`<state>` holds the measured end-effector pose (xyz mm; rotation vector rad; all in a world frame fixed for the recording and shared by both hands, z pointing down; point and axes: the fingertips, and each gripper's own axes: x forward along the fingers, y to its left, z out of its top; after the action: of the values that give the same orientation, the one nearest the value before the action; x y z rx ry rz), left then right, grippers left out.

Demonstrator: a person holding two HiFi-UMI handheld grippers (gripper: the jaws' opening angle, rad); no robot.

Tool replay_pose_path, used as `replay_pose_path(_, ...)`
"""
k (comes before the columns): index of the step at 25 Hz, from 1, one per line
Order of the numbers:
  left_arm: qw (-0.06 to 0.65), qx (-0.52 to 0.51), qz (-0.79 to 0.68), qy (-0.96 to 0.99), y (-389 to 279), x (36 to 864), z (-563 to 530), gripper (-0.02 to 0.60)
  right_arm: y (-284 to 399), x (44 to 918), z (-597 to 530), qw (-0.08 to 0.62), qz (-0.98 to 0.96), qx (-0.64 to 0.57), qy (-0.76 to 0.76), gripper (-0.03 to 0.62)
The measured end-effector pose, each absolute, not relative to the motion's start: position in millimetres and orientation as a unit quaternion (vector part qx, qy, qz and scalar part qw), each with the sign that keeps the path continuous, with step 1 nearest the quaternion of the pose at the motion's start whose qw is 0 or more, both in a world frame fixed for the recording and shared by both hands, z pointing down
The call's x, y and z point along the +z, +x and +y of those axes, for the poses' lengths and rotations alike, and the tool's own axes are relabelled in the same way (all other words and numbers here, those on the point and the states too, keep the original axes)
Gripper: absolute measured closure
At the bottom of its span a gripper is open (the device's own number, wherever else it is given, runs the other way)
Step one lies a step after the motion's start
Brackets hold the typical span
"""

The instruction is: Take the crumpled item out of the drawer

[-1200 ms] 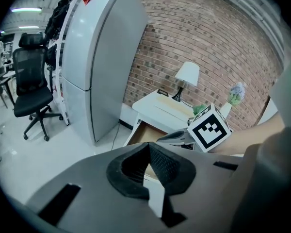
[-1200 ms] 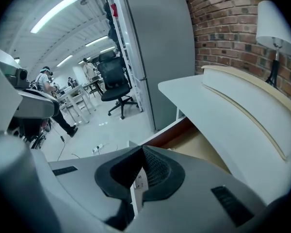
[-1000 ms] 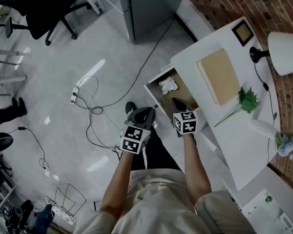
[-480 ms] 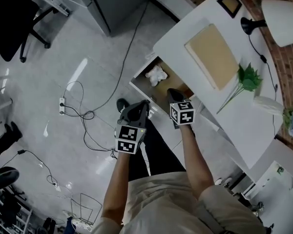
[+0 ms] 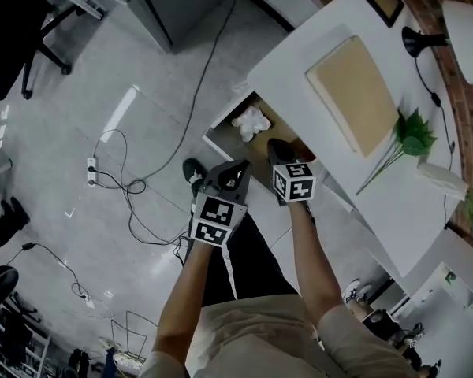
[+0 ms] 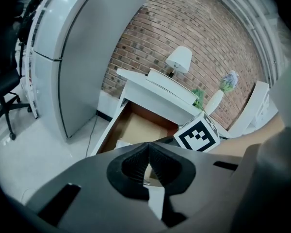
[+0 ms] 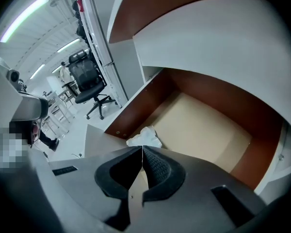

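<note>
Quick status check on the drawer job: basically nothing grabbed yet, as far as I can see.

What's done: the drawer [image 5: 277, 135] is pulled out from under the white desk [image 5: 299, 61], so the inside is easy to get at. The crumpled item [image 5: 251, 122] (white, looks like a wadded tissue or bit of paper) is lying on the drawer floor toward the far-left end in the head view. Nothing is touching it. In the right gripper view it sits just past the jaw tips, tucked in by the drawer's brown side wall.

Tools: the right gripper [image 5: 276, 146] hangs over the near end of the drawer with its jaws pressed tight together and nothing between them. The left gripper [image 5: 238, 166] is a bit to the left of it, over the floor just beside the drawer. Its jaws are also pressed together with nothing in them.

What's left, going by this: pretty much the whole actual task. One gripper would need to spread its jaws, go down into the drawer around the wad, pinch it and lift it clear. The right one looks better placed for that, since it's already pointing at the thing. I'd call it early stage.
</note>
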<state>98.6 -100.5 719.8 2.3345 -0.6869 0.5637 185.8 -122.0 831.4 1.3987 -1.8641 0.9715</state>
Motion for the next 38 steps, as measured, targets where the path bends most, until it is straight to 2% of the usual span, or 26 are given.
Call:
replay_pose_path(11, 0.309, 0.237, -0.238, 0.89, 117, 752, -113, 0.566, 203, 861, -145, 0.313, -0.697, 0.369, 0.529, 0.562)
replay_pose_path(16, 0.312, 0.23, -0.249, 0.887, 116, 756, -129, 0.566, 202, 875, -150, 0.326, -0.695, 0.369, 0.523, 0.516)
replay_pose_path(19, 0.316, 0.225, -0.258, 0.885, 111, 757, -138, 0.566, 201, 885, -152, 0.337, -0.69, 0.372, 0.522, 0.453)
replay_pose_path(24, 0.326, 0.213, -0.272, 0.88, 102, 757, -149, 0.566, 201, 902, -151, 0.347, -0.683, 0.385, 0.515, 0.39)
replay_pose_path(31, 0.345, 0.216, -0.274, 0.871, 93, 768, -143, 0.566, 202, 920, -153, 0.339, -0.673, 0.407, 0.517, 0.39)
replay_pose_path(38, 0.352, 0.22, -0.281, 0.865, 84, 775, -134, 0.566, 187, 921, -156, 0.348, -0.687, 0.393, 0.502, 0.443)
